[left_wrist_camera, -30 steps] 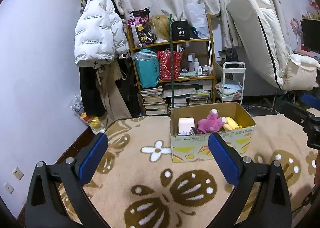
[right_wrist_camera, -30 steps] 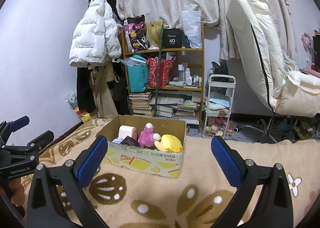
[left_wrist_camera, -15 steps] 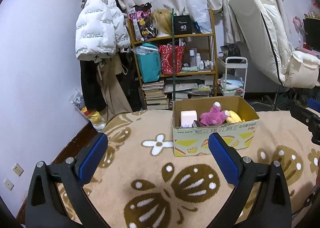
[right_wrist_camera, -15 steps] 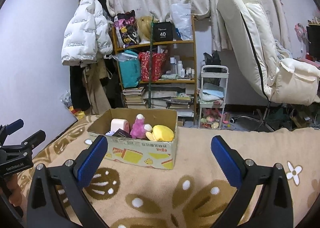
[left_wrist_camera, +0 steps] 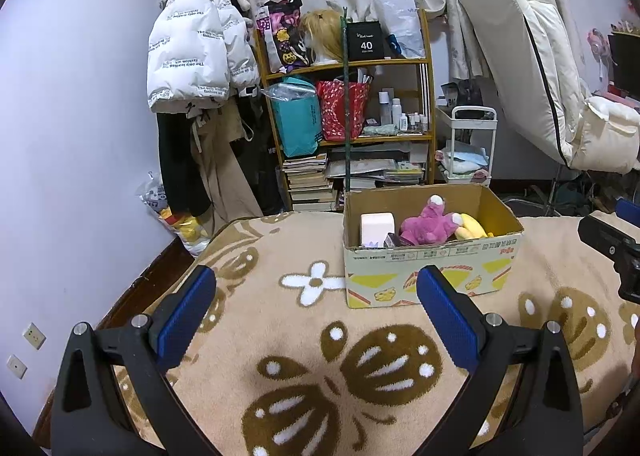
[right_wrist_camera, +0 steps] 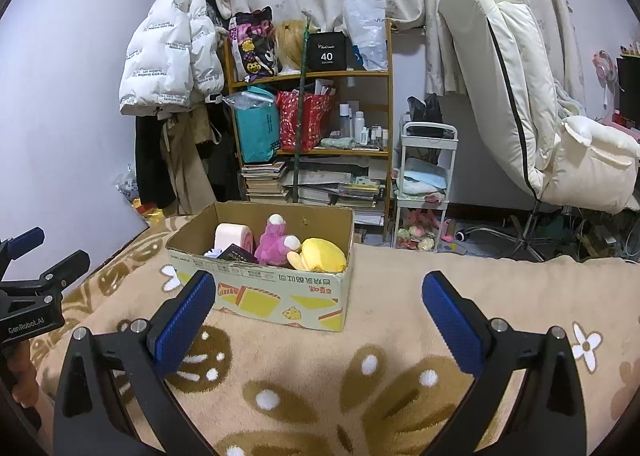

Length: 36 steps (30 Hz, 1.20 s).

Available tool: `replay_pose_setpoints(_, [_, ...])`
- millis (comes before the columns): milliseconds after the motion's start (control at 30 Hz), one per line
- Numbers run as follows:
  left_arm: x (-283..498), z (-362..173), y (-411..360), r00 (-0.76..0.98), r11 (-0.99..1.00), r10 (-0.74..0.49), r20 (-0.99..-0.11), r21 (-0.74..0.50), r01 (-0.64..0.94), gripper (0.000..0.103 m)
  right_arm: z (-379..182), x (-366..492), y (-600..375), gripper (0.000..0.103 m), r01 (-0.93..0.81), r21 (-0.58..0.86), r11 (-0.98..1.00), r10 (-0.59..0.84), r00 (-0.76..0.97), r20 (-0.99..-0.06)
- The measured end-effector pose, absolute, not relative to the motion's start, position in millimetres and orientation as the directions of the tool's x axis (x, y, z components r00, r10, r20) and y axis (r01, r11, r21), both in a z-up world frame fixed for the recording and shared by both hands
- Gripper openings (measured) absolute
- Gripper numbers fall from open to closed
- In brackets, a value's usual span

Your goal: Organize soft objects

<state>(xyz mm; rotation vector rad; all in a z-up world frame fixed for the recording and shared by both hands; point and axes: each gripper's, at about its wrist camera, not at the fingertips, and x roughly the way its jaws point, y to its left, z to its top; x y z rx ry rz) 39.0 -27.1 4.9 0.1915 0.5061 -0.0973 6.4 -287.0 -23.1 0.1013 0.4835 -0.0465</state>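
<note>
An open cardboard box [left_wrist_camera: 432, 272] [right_wrist_camera: 260, 292] stands on the beige patterned blanket [left_wrist_camera: 304, 340]. Inside it lie a purple plush toy [left_wrist_camera: 426, 222] [right_wrist_camera: 274, 240], a yellow plush [left_wrist_camera: 472, 226] [right_wrist_camera: 322, 254], a pink-white roll [left_wrist_camera: 376, 226] [right_wrist_camera: 234, 236] and a small dark item [right_wrist_camera: 236, 254]. My left gripper [left_wrist_camera: 316, 312] is open and empty, hovering over the blanket in front of the box. My right gripper [right_wrist_camera: 320, 316] is open and empty, in front of the box and to its right. Each gripper shows at the edge of the other's view.
A wooden shelf [left_wrist_camera: 352, 108] full of bags, books and bottles stands behind the bed. A white jacket [left_wrist_camera: 196, 60] hangs on the left wall. A small white cart [right_wrist_camera: 426, 176] and a cream recliner chair [right_wrist_camera: 532, 104] stand to the right.
Both grippers have pulled back and risen slightly, so the box sits a bit farther off and lower in both views. Both stay open and empty.
</note>
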Motion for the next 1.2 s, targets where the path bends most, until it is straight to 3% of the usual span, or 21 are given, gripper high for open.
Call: replay_pose_setpoints(1200, [37.2, 4.2, -26.6, 0.873, 0.978, -0.047, -0.485, 0.156, 0.139, 0.099, -24.2, 8.4, -293.1, 0.103, 0.068, 0.093, 0.993, -0.017, 0.884, -0.468])
